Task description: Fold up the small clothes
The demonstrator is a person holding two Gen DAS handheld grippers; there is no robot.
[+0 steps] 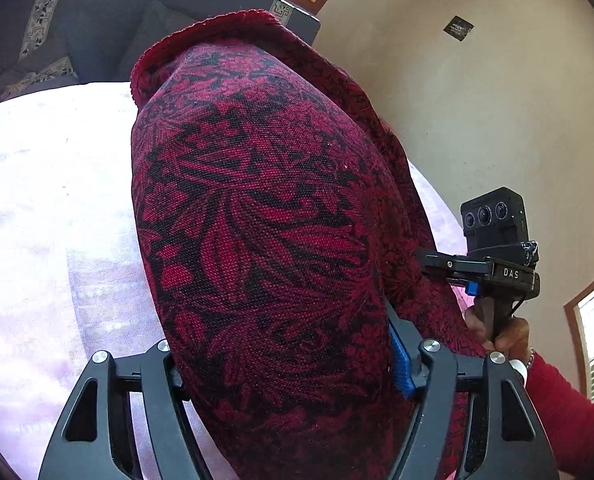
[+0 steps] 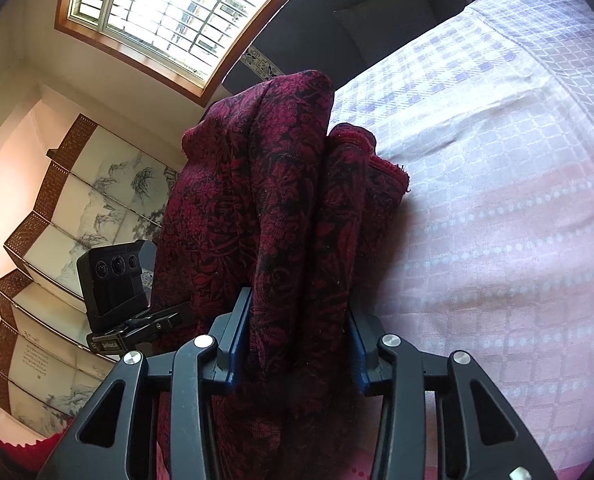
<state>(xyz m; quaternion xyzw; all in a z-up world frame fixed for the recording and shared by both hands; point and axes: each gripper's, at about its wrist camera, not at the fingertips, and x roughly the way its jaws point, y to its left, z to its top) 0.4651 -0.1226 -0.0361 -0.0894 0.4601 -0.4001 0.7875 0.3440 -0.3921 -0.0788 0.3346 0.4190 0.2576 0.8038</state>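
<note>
Red-and-black floral knit garment [image 1: 257, 216] bunched between both grippers' jaws, left gripper [image 1: 289, 364] clamped on it; right gripper [image 2: 297, 344] likewise gripping folds, above checked bedspread [image 2: 497, 200]

Checked lilac-pink bedspread [image 2: 517, 208]; barred window [image 2: 169, 12]; folding painted screen [image 2: 57, 216]; dark cushion [image 1: 93, 36].

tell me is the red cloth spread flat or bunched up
Bunched up: the cloth hangs in thick folds, lifted off the bed, pinched by both grippers' jaws.
</note>
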